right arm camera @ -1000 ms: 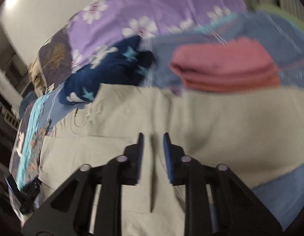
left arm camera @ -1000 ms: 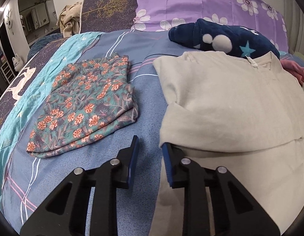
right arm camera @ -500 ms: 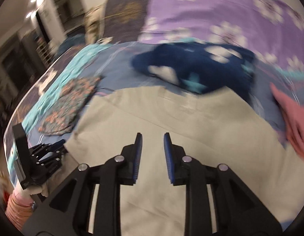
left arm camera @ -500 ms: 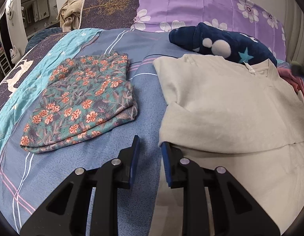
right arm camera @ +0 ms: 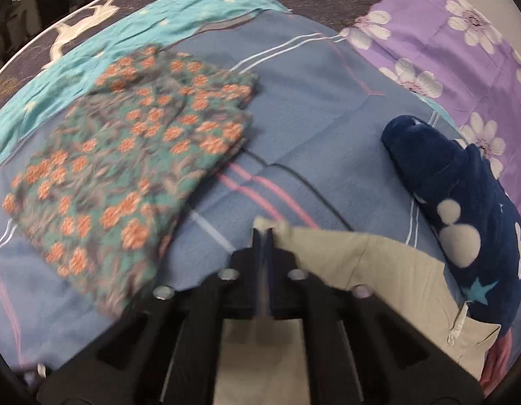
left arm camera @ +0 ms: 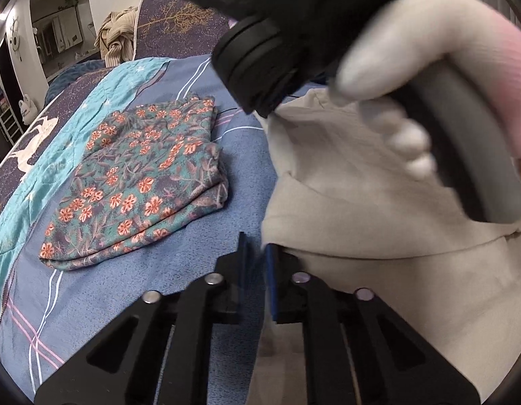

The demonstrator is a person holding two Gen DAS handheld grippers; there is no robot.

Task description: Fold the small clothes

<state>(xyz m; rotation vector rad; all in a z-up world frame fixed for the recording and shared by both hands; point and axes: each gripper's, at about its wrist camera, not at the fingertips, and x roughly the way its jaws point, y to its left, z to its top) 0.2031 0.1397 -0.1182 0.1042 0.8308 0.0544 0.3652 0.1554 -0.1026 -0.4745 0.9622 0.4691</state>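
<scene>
Your right tongs (right arm camera: 263, 236) are pressed together on the far left corner of the beige shirt (right arm camera: 361, 263), a small tuft of fabric poking out past the tips at 12 o'clock. Your left tongs (left arm camera: 257, 260) stand spread with a narrow gap, holding nothing; their right finger sits against the near left edge of the beige shirt (left arm camera: 378, 236), where a folded layer makes a ridge. In the left wrist view your right hand (left arm camera: 395, 77) and its tool fill the 1 o'clock area above the shirt.

The shirt lies on the bed (right arm camera: 311, 108), spread flat from the right tongs toward 4 o'clock. It looks partly folded: one layer is already turned over, and the pinched corner suggests the next fold is just starting. I judge this garment around midway, with the side folds and final halving left.

At 10 o'clock in both views, the floral garment (left arm camera: 139, 182) lies folded in a neat stack, apart from the shirt, so that piece looks finished. At 3 o'clock of the right tongs, a navy plush blanket (right arm camera: 463, 202) touches the shirt's collar edge; it is bunched, not folded.
</scene>
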